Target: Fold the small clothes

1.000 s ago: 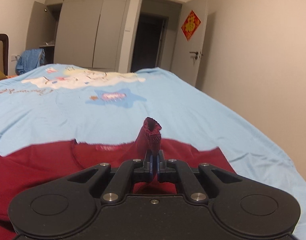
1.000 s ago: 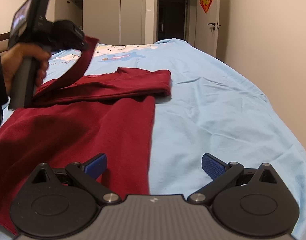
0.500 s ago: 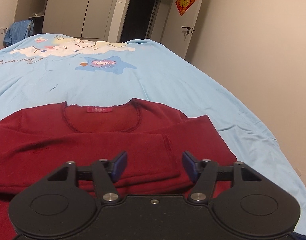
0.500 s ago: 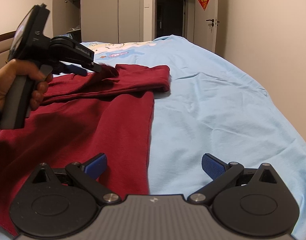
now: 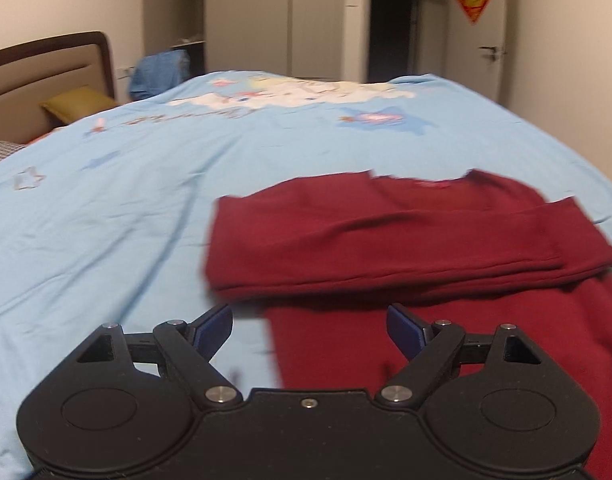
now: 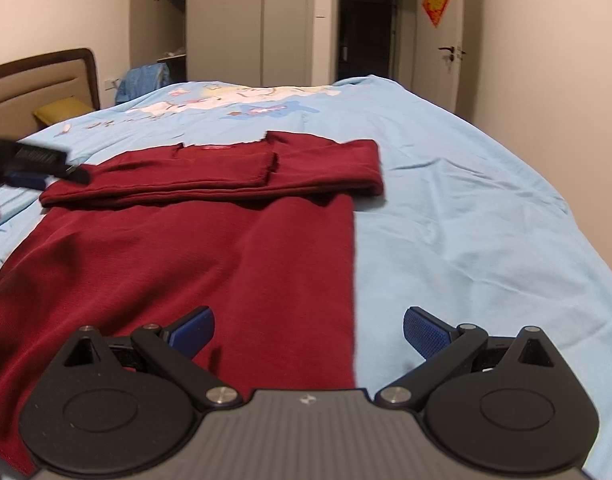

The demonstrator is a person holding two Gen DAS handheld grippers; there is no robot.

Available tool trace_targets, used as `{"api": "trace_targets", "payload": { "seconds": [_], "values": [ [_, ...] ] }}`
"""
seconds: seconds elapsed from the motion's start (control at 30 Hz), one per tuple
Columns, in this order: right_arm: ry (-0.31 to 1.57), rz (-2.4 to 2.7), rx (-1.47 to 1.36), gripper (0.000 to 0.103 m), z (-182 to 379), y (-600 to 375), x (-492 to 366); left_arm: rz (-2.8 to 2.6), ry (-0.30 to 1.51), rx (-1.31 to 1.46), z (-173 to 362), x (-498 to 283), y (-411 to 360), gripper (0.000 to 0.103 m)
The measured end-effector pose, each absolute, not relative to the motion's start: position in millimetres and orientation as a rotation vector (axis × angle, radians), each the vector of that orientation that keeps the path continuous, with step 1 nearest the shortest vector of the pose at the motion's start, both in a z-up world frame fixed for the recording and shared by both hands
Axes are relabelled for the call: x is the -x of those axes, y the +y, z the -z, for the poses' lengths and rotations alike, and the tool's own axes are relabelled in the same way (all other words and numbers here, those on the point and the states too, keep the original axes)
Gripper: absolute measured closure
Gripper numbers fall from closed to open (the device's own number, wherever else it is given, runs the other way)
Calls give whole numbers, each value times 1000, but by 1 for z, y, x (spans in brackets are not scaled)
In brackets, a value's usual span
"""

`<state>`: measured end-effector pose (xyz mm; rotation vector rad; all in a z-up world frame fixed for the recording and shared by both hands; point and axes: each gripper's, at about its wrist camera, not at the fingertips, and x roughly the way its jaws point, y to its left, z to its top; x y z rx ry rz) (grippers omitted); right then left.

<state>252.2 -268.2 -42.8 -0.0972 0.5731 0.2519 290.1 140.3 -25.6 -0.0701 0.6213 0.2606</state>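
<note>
A dark red long-sleeved top (image 6: pixel 210 248) lies flat on the light blue bed cover (image 6: pixel 446 220), both sleeves folded across its chest (image 6: pixel 210 176). In the left wrist view the same top (image 5: pixel 406 236) fills the right half. My left gripper (image 5: pixel 309 330) hovers over the top's left edge, its jaws still opening and nothing between them. It also shows at the left edge of the right wrist view (image 6: pixel 38 164), blurred. My right gripper (image 6: pixel 308 332) stands open above the top's right side edge near the hem, holding nothing.
A brown headboard (image 5: pixel 46 80) and a yellow pillow (image 5: pixel 80 104) sit at the far left. Blue clothing (image 5: pixel 160 70) hangs near the open wardrobe (image 5: pixel 226 20). A dark doorway (image 5: pixel 392 28) and a white door (image 5: pixel 476 36) are at the back. Bare bed cover spreads left and right.
My left gripper let go of the sleeve cuff, which now lies folded across the chest, then opened wide and swung left to the top's left edge. My right gripper shifted only slightly.
</note>
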Motion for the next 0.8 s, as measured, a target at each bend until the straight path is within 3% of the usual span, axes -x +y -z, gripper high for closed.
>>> {"api": "trace_targets", "payload": {
  "seconds": [0.5,0.8],
  "values": [
    [483,-273,164,0,15,-219,-359,-381,613,-68,51,-319,183,16],
    [466,-283,184,0,27,-175,-427,-411,550,-58,46,-319,189,36]
  ]
}}
